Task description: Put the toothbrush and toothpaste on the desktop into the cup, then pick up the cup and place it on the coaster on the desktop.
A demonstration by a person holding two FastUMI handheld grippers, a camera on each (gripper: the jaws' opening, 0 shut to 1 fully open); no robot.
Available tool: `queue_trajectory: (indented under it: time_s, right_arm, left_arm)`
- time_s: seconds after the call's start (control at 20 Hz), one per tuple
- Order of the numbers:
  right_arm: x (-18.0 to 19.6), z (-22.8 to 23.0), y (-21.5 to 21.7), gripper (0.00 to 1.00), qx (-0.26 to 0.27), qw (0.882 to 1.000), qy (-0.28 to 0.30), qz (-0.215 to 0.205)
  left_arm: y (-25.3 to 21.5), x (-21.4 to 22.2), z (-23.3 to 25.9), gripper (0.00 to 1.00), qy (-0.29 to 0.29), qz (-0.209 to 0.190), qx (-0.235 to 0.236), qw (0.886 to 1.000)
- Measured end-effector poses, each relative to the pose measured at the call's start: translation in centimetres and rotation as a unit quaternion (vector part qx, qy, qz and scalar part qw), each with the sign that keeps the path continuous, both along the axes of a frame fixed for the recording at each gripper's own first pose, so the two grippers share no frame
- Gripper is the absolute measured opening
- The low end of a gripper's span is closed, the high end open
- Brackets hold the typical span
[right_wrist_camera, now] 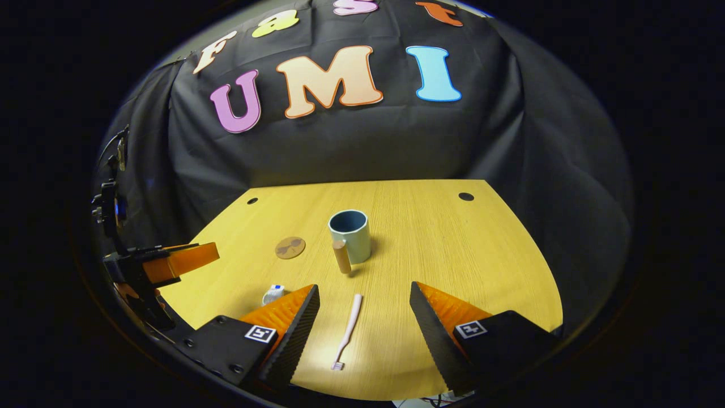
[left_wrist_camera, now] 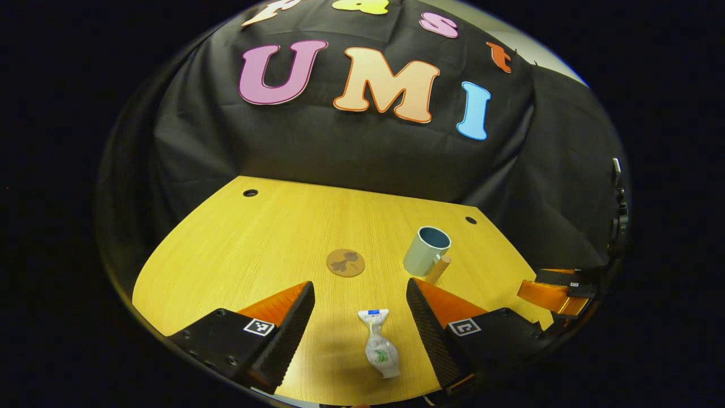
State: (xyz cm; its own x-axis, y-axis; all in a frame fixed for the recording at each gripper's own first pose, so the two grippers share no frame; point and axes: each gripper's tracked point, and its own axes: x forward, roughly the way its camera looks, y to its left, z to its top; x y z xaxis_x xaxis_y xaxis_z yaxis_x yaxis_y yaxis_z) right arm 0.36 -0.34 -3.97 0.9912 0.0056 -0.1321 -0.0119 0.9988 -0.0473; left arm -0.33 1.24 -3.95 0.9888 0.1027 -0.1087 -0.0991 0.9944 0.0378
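Note:
A white toothpaste tube [left_wrist_camera: 379, 348] with a blue cap lies on the yellow desktop [left_wrist_camera: 272, 238], between the wide-apart fingers of my left gripper [left_wrist_camera: 360, 323], which is open and above it. A pale pink toothbrush [right_wrist_camera: 347, 331] lies between the spread fingers of my open right gripper [right_wrist_camera: 364, 326]. Beyond both stands a light blue cup [right_wrist_camera: 350, 236] with a wooden handle [right_wrist_camera: 341, 256], also the cup [left_wrist_camera: 426, 251]. A round brown coaster [left_wrist_camera: 345, 263] lies left of the cup, also the coaster [right_wrist_camera: 290, 247]. The toothpaste's cap end [right_wrist_camera: 273, 293] peeks out beside my right gripper's left finger.
The desktop has a cable hole [left_wrist_camera: 250, 192] at the far left and another cable hole [right_wrist_camera: 466, 196] at the far right. The other gripper [left_wrist_camera: 558, 292] shows at the right edge of the left gripper view, and as the other gripper [right_wrist_camera: 170, 260] at the left of the right gripper view.

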Motion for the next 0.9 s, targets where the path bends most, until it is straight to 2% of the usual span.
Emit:
queue_trajectory:
  time_s: [0.05, 0.1, 0.2, 0.25, 0.3, 0.35, 0.4, 0.55, 0.6, 0.65, 0.7, 0.75, 0.9]
  right_arm:
    - [0.1, -0.3, 0.0, 0.94, -0.001, 1.0, 0.007, 0.001]
    - [0.2, -0.7, 0.0, 0.98, -0.002, 1.0, 0.015, 0.003]
    - [1.1, -1.8, 0.3, 0.94, -0.008, 0.999, 0.037, 0.005]
    - [1.6, -2.2, 0.4, 0.98, -0.014, 0.999, 0.05, 0.005]
    - [1.9, -2.6, 0.6, 0.94, -0.017, 0.998, 0.061, 0.005]
    - [2.5, -3.1, 0.8, 0.99, -0.021, 0.997, 0.076, 0.006]
    - [3.1, -3.5, 1.1, 0.99, -0.022, 0.996, 0.089, 0.007]
    - [4.8, -5.5, 1.9, 0.99, -0.019, 0.989, 0.148, 0.011]
    - [5.5, -6.2, 1.9, 0.94, -0.021, 0.986, 0.165, 0.01]
    - [6.2, -6.7, 2.1, 0.99, -0.024, 0.983, 0.18, 0.009]
    - [6.8, -7.3, 2.2, 0.99, -0.028, 0.981, 0.194, 0.01]
    - [7.3, -7.9, 2.3, 0.94, -0.032, 0.978, 0.206, 0.01]
    - [8.7, -10.1, 2.3, 0.99, -0.041, 0.968, 0.247, 0.005]
  left_arm:
    - [0.1, -0.1, -0.1, 0.95, 0.002, 0.0, -0.003, 1.0]
    - [0.2, -0.2, -0.4, 0.95, 0.006, 0.002, -0.004, 1.0]
    - [0.8, -0.5, -0.9, 0.95, 0.014, 0.007, -0.003, 1.0]
    - [1.1, -0.6, -1.1, 0.95, 0.018, 0.009, -0.003, 1.0]
    - [1.4, -0.6, -1.5, 0.95, 0.024, 0.012, -0.004, 1.0]
    - [1.7, -0.7, -1.7, 0.95, 0.03, 0.016, -0.006, 0.999]
    - [2.1, -0.8, -1.9, 0.95, 0.033, 0.02, -0.007, 0.999]
    - [3.1, -0.8, -2.9, 0.95, 0.051, 0.034, -0.017, 0.998]
    - [3.3, -0.7, -3.3, 0.95, 0.057, 0.036, -0.022, 0.997]
    - [3.4, -0.6, -3.5, 0.95, 0.064, 0.036, -0.026, 0.997]
    - [3.5, -0.5, -3.9, 0.95, 0.07, 0.038, -0.027, 0.996]
    - [3.7, -0.4, -4.2, 0.95, 0.077, 0.04, -0.027, 0.996]
    - [3.9, 0.0, -5.0, 0.95, 0.092, 0.043, -0.026, 0.994]
